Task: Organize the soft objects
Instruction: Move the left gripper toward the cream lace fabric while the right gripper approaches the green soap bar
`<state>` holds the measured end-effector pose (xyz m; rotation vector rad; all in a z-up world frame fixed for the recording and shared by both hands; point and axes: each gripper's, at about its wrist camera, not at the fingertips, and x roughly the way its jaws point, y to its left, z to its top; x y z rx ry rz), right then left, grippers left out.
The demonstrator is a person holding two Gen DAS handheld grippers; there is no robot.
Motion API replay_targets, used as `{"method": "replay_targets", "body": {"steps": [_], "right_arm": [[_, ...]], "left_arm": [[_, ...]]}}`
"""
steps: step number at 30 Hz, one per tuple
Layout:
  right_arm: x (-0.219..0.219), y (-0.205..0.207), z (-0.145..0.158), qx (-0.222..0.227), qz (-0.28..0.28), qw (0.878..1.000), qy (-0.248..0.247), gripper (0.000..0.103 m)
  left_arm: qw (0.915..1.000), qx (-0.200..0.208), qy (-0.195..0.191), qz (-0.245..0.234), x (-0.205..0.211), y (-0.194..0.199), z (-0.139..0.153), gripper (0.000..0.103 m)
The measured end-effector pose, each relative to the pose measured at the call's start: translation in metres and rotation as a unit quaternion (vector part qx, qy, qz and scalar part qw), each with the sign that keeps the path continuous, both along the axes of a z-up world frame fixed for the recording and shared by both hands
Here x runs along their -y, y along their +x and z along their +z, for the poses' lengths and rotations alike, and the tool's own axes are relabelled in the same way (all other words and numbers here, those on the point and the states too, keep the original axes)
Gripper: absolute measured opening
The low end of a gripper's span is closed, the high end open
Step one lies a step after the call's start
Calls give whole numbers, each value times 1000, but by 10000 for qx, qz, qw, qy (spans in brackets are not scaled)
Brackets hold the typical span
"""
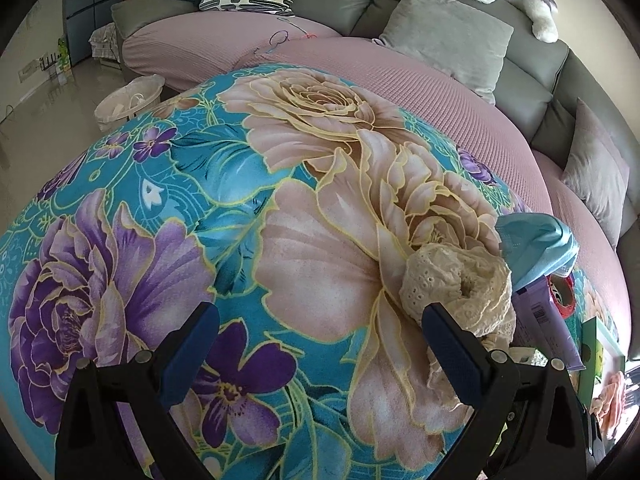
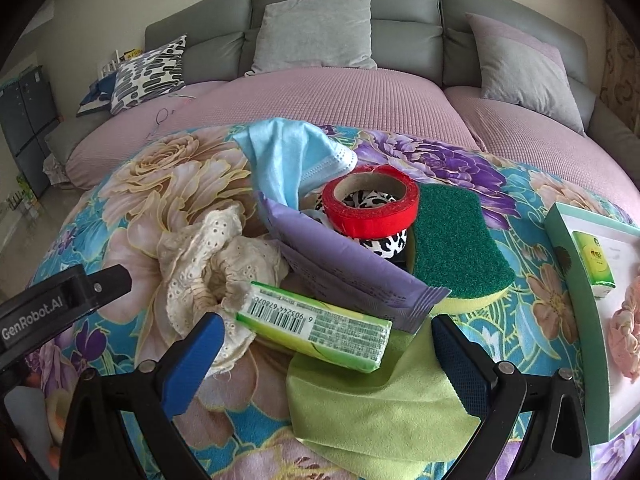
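A: What's in the pile on the flowered blanket (image 2: 132, 184)?

B: Soft things, heaped together. A cream lace scrunchie (image 2: 208, 256) lies crumpled at the left of the heap, with one end of a green tissue pack (image 2: 316, 332) resting on it, barcode up. Behind the pack leans a purple packet (image 2: 352, 268), and a light blue face mask (image 2: 288, 160) is draped over the packet's far end.

A: And the red ring?

B: A roll of red tape (image 2: 372, 208), sitting on a black-and-white spotted scrunchie (image 2: 384, 242). Just to its right a green-topped yellow sponge (image 2: 456, 252) lies tilted, touching the roll. A lime green cloth (image 2: 380, 404) is spread flat at the near side, partly under the tissue pack.

A: Any container?

B: A shallow green-rimmed tray (image 2: 576, 280) at the right edge of the blanket — inside it a small green tissue pack (image 2: 592, 264) and something pink and knotted (image 2: 628, 340), which I can't identify.

A: The grippers?

B: The right gripper (image 2: 324, 352) has its fingers spread wide, the tissue pack and lime cloth between them but nothing pinched. The left gripper (image 1: 320, 340) is also spread apart — it hovers over bare blanket, its right finger just beside the lace scrunchie (image 1: 460, 284), holding nothing.
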<state>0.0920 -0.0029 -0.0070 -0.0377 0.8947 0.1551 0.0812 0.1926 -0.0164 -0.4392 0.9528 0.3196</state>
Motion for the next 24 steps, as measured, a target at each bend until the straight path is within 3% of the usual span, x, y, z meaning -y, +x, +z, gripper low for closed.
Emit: {"method": "replay_targets", "body": {"steps": [4, 18, 24], "right_arm": [[9, 1, 0, -51, -75, 9998, 189, 102], [27, 0, 5, -246, -107, 9986, 447, 74], [36, 1, 6, -321, -123, 9982, 487, 70]], "left_arm": [[9999, -8, 79, -132, 6, 3, 0, 101], [9979, 230, 0, -611, 32, 13, 5, 101], [9967, 161, 30, -791, 46, 21, -3, 101]]}}
